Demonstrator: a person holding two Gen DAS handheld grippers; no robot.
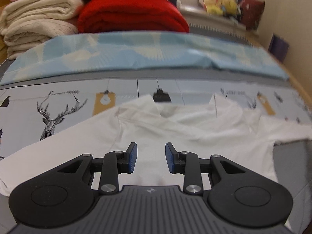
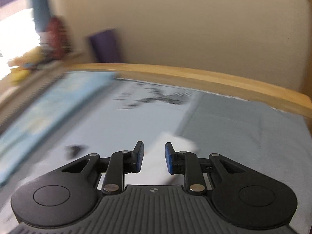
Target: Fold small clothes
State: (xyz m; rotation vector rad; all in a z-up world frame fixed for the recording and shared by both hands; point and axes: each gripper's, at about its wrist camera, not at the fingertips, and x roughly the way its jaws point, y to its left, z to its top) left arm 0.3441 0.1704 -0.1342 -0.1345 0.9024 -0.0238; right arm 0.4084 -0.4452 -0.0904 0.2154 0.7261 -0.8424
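Note:
A small white collared shirt [image 1: 175, 128] lies spread flat on the printed bedsheet [image 1: 64, 105], collar at the far side, sleeves out to both sides. My left gripper [image 1: 151, 157] is open and empty, hovering over the shirt's body below the collar. My right gripper [image 2: 154, 159] is open and empty over a white piece of the shirt [image 2: 175, 144], likely a sleeve end; this view is blurred by motion.
A folded light-blue patterned cover [image 1: 136, 52] lies across the bed behind the shirt. Stacked cream blankets [image 1: 37, 21] and a red blanket [image 1: 132, 15] sit further back. A wooden bed rail [image 2: 195, 76] runs along the right edge, with a beige wall [image 2: 195, 23] beyond.

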